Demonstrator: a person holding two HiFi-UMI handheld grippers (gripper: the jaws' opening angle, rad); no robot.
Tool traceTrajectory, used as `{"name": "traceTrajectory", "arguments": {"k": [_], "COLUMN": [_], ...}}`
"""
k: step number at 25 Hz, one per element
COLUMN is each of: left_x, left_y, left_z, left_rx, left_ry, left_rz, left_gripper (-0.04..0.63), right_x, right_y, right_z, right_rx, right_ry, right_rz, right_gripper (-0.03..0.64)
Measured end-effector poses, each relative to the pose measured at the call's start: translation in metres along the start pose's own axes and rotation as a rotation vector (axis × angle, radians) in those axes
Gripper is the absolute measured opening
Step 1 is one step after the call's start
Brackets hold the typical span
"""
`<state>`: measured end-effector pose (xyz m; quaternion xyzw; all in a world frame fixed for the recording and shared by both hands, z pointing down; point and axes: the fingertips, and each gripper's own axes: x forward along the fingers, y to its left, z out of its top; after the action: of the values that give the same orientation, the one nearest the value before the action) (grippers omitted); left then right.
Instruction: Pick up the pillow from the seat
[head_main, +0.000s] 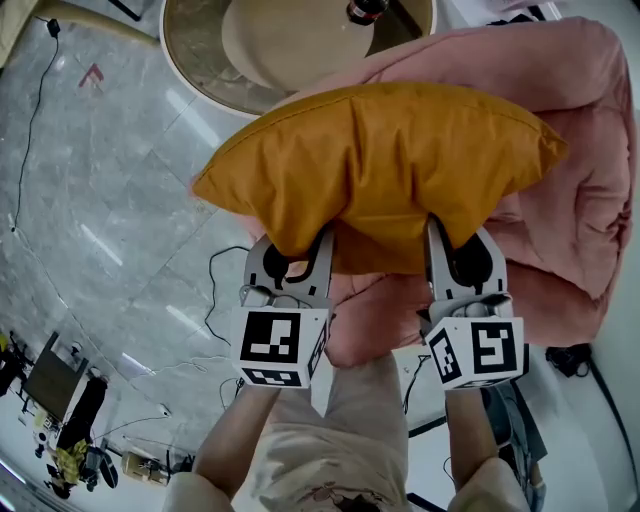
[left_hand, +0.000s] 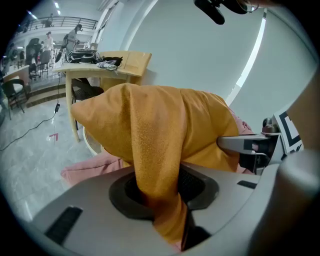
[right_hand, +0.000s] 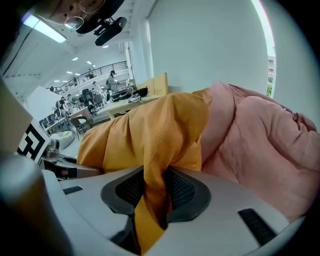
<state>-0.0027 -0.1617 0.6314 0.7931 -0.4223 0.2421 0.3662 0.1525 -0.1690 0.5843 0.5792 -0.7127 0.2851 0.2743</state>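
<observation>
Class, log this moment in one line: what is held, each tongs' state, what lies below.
held: orange pillow; left tongs: shut on its edge; right tongs: shut on its edge; below: pink seat

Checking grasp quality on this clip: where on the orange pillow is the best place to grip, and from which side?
The edge nearest the person, approached from that side: the soft pillow bunches into folds there. The left gripper and right gripper each pinch one, spread apart.
</observation>
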Motion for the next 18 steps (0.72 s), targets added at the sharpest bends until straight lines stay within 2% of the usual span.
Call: {"name": "traceTrajectory", "arguments": {"k": [5, 18], "left_x": [-0.012, -0.046], "left_y": [-0.015, -0.046], "left_z": [0.005, 0.009], "left_rx": [0.045, 0.092], "left_ry": [-0.023, -0.068], "left_rz": [0.002, 0.025], "left_gripper": [0.127, 0.133], "right_x": [-0.020, -0.065], "right_y": [-0.002, -0.008], "right_z": [-0.001, -0.004], "right_rx": [0.015, 0.053], "right_ry": [-0.027, -0.100], "right_rz": [0.001, 0.006], "right_gripper": [0.120, 0.117]}}
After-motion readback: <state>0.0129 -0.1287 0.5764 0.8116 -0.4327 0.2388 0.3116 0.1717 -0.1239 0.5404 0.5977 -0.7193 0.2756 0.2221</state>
